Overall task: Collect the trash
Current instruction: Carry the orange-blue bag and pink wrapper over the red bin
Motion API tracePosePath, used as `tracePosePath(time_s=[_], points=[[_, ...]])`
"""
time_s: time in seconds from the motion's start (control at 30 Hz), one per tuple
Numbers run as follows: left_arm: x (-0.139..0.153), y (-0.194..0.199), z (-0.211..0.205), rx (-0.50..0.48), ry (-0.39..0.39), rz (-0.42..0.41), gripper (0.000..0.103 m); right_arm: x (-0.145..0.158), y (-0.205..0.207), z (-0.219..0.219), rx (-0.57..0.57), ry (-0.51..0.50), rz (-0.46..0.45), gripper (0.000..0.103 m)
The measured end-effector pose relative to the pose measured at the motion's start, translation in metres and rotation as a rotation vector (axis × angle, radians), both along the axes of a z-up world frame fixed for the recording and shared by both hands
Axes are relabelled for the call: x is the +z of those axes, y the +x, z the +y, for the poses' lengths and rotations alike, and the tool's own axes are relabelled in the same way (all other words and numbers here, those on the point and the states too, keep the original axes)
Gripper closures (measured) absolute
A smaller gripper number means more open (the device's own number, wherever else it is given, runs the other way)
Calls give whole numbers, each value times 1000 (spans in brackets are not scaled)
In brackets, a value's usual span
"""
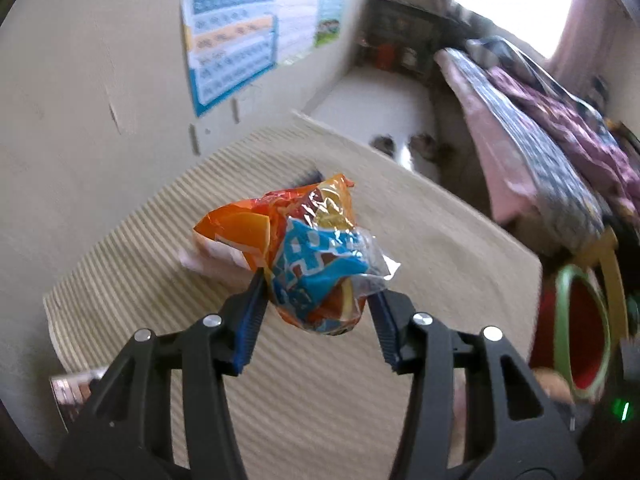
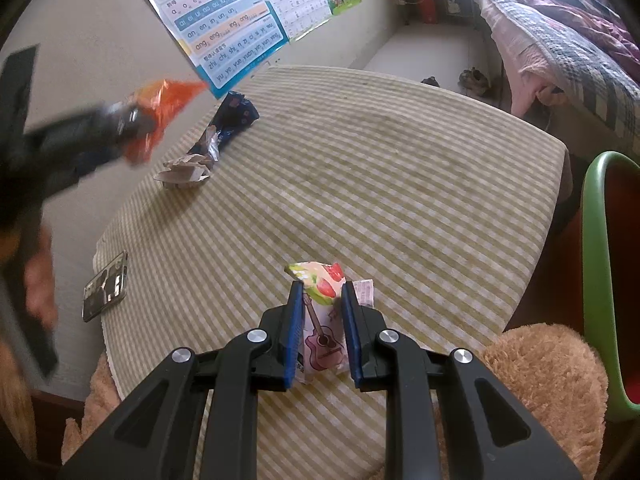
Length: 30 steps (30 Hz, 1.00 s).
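My left gripper (image 1: 318,292) is shut on a crumpled orange and blue snack bag (image 1: 304,248) and holds it above the striped tablecloth (image 1: 420,248). It shows blurred at the left of the right wrist view (image 2: 132,128) with the orange bag (image 2: 168,100). My right gripper (image 2: 320,300) stands around a pink strawberry wrapper (image 2: 322,320) that lies on the cloth (image 2: 400,184); the jaws are close to it, contact unclear. A dark blue wrapper (image 2: 232,120) and crumpled white paper (image 2: 182,170) lie at the far left of the table.
A red bin with a green rim (image 1: 580,328) stands right of the table; it also shows in the right wrist view (image 2: 608,280). A phone (image 2: 106,286) lies at the table's left edge. A plush toy (image 2: 548,380) sits near the front. A bed (image 2: 560,48) is beyond.
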<state>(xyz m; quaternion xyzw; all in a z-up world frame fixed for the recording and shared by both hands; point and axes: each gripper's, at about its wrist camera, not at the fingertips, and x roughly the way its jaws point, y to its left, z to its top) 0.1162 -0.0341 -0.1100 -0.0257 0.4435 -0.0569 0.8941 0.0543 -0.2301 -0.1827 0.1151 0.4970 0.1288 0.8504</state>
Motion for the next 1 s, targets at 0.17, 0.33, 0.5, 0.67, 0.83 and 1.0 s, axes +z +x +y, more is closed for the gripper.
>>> tracePosePath(time_s=[0.17,0.33,0.5,0.67,0.83,1.0], points=[[-31,-45,-18,-72,5,98,56,4,-3,-1,-2,-1,-7,84],[-60,-65,-16,-61,-33,192,56,4,-6,2,13,-10,15,81],[-64,-70,-24,-76,-17,200,55,0,-7,1,-1,-22,35,67],[-71,-72,-28,-77,-13,219,53,-4,-7,-3,-24,-21,52,54],[-78,-71,-28,-74,-12,243,51,-14,-1,4,1,-27,90,54],[-86,-72,-30,-78,-32,273,51,-15,2,9,16,-13,88,58]])
